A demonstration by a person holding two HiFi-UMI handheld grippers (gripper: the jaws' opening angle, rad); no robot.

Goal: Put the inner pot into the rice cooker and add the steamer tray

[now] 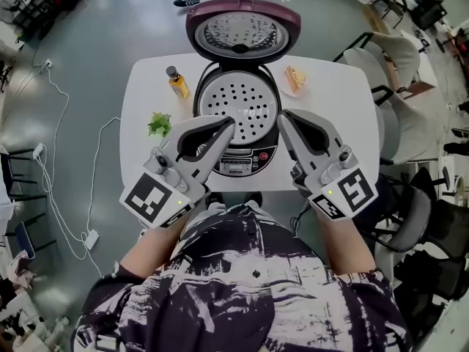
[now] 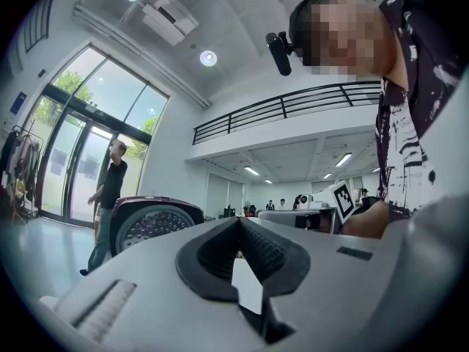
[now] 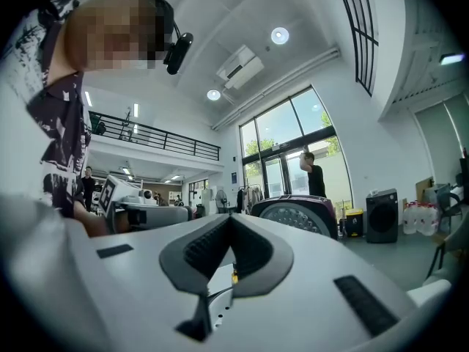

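The rice cooker [image 1: 238,156] stands open on the white table [image 1: 143,86], its maroon lid [image 1: 242,29] tipped back. A pale perforated steamer tray [image 1: 242,103] sits in the cooker's mouth; the inner pot is hidden under it. My left gripper [image 1: 231,122] is shut and holds nothing, its tips over the tray's near left rim. My right gripper [image 1: 281,114] is shut and empty at the cooker's near right rim. In the left gripper view the left gripper [image 2: 236,222] has its jaws together, with the lid [image 2: 146,222] beyond. The right gripper view shows the right gripper [image 3: 229,218] likewise, beside the lid [image 3: 300,215].
A small bottle of yellow liquid [image 1: 176,82] and a green leafy bunch [image 1: 159,124] lie left of the cooker. A plate with food [image 1: 294,78] sits to its right. Chairs [image 1: 396,57] crowd the table's right side, cables [image 1: 66,174] trail on the floor at left.
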